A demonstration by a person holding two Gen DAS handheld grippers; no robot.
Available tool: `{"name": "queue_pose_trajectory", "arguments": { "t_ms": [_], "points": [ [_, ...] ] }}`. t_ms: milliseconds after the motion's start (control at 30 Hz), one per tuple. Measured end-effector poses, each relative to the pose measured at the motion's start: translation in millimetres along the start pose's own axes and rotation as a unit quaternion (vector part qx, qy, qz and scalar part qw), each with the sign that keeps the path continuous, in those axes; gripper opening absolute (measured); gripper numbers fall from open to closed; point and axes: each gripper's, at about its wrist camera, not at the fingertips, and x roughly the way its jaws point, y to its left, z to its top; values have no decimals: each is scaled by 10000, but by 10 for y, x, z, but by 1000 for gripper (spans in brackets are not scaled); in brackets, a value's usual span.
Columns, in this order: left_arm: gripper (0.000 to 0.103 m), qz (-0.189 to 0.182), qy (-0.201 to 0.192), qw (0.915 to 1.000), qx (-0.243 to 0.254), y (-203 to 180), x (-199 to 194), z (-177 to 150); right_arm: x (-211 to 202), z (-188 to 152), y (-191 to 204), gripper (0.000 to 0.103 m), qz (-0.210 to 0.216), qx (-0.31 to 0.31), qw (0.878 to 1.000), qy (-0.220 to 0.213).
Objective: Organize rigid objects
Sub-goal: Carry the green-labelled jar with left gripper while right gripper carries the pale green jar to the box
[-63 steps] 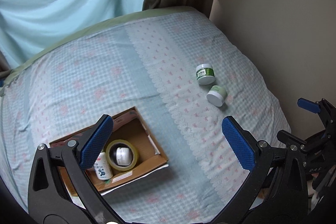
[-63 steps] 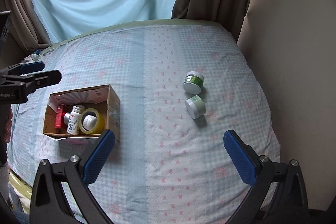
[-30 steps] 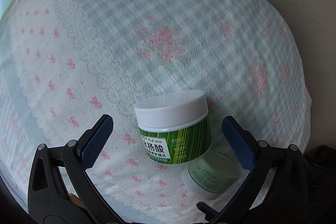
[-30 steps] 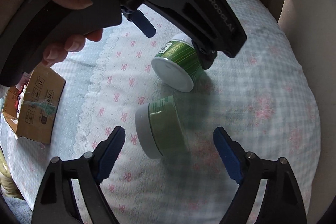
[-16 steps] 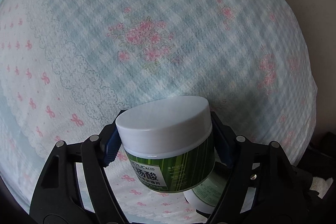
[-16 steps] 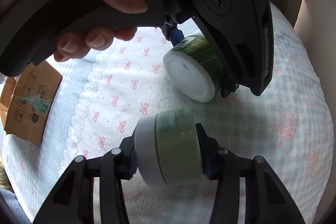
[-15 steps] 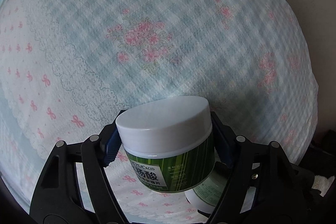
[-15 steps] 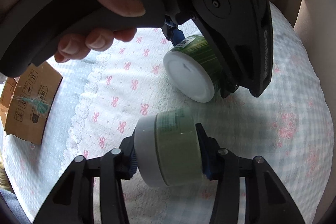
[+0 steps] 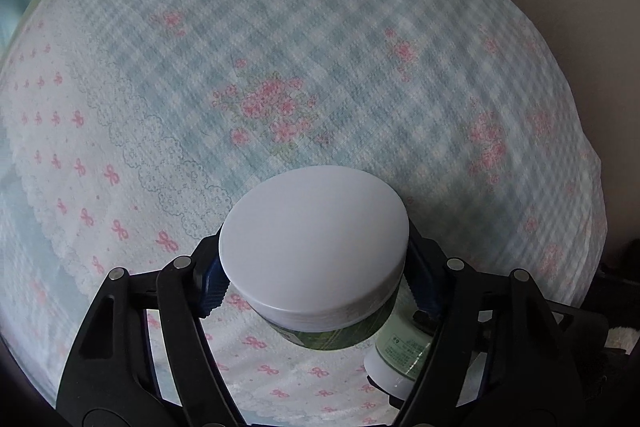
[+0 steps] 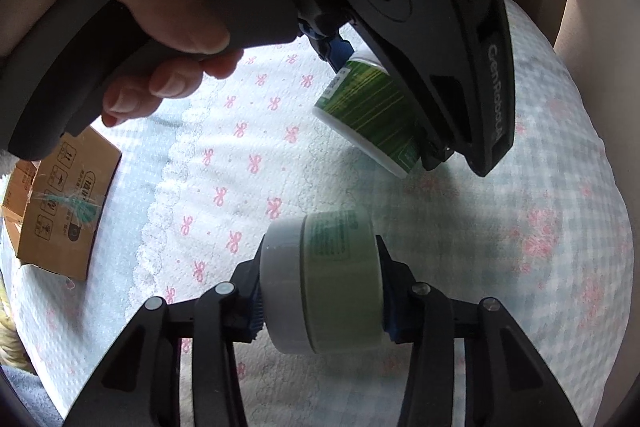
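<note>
While the left hand-held gripper [image 9: 314, 281] clamps the dark green jar [image 9: 314, 251] by its white lid, its jaws having just closed further onto it, that jar hangs tilted, clear of the bed [image 9: 280, 67]. Its right counterpart, the right hand-held gripper [image 10: 320, 301], is clenched on the pale green jar [image 10: 324, 281], held sideways just above the bedspread. A cardboard box [image 10: 60, 203] lies well apart at the left.

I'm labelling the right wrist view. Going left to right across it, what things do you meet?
Cardboard box → person's hand → pale green jar in the right tool → dark green striped jar in the left tool.
</note>
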Motion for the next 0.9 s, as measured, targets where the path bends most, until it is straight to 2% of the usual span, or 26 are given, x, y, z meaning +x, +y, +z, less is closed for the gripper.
{"name": "queue_pose_trajectory", "arguments": {
  "t_ms": [267,500,733,900],
  "points": [
    [70,-100,-223,9996,-142,-1,-444,-119,-227,9,49,40,-95,-98,9999,-39],
    [70,-179,-527,9977,-376,117,-956,-420,-574,40,76,40,-247,-82,9996,-116],
    [70,-287,-992,9909,-860,415,-1543,-938,-1120,155,250,40,-440,-93,9987,-251],
    [70,-318,-1365,9816,-1296,603,-2132,-1470,-1605,261,490,40,-560,-86,9978,-357]
  ]
}}
